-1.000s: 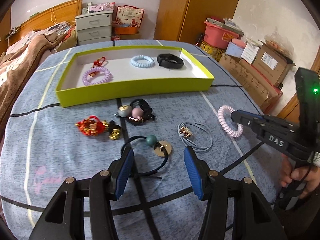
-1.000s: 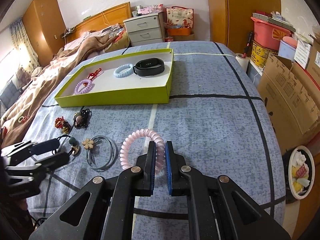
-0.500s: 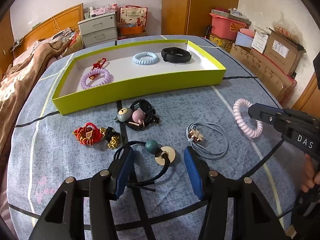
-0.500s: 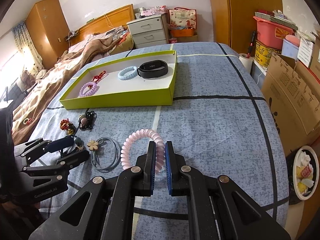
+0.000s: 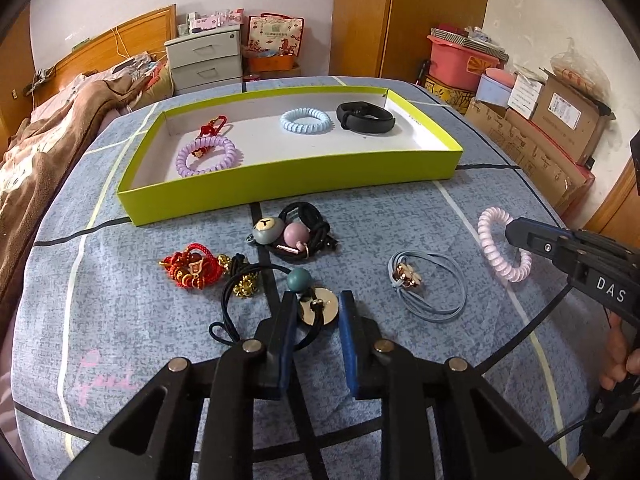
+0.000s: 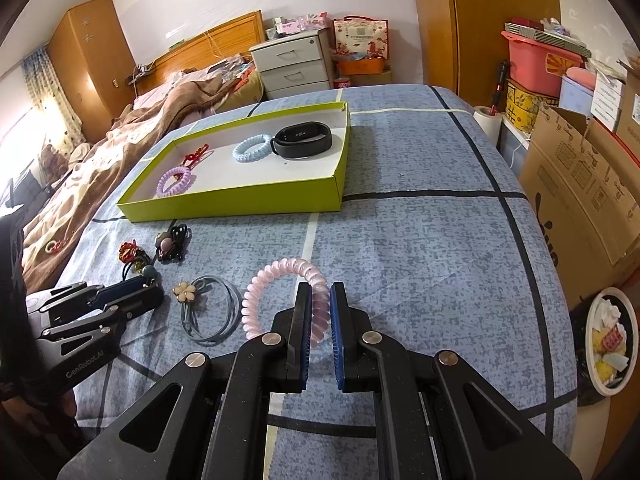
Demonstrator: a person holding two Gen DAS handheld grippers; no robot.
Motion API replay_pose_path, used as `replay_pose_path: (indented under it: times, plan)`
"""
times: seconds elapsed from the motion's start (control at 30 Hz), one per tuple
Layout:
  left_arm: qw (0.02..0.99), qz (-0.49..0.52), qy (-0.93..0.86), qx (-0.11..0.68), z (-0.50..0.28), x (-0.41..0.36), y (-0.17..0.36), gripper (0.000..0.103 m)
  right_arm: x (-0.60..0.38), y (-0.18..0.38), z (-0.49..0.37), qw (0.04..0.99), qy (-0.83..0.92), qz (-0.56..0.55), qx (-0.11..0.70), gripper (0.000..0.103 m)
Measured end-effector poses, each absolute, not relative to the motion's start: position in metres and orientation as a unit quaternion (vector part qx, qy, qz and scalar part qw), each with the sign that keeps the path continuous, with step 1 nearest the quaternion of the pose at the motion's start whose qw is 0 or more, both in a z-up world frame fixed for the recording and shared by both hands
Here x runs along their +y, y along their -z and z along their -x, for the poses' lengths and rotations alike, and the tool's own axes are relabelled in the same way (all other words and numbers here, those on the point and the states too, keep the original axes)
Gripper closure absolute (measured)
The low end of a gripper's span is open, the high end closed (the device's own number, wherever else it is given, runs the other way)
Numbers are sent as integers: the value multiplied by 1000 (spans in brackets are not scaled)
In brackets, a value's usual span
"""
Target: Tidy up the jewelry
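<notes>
Left gripper jaws closing around gold-disc hair tie; right gripper jaws clamped on pink coil.

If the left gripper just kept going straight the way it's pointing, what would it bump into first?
Probably the gold disc of the black hair tie, which already lies between the closing left gripper. Just beyond it sits the tie's teal bead; depth is hard to judge.

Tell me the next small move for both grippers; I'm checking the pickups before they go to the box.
Probably finish the left grip, then lift both. The left gripper, closing, has the black hair tie's gold disc between its pads. The right gripper is already shut on the pink coil. The green box has bare floor left.
</notes>
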State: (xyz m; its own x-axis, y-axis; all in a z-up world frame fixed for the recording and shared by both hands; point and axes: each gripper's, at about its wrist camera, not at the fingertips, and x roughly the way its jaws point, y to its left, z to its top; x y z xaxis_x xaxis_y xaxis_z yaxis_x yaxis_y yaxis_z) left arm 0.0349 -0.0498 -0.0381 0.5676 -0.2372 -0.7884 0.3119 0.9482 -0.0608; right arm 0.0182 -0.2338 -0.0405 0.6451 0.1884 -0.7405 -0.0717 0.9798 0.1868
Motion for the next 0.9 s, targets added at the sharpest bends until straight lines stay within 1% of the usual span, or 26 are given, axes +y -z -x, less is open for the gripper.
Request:
replay_pose_path:
  times: [0.53,0.9]
  plan:
    - [897,-26,160,411,-29,-35,17,81,-231,34,-15,907,-70,-73,410,94]
    - [909,-16,164,384,-33,-26,-9,81,-225,10,-18,916,-72,-70,387,94]
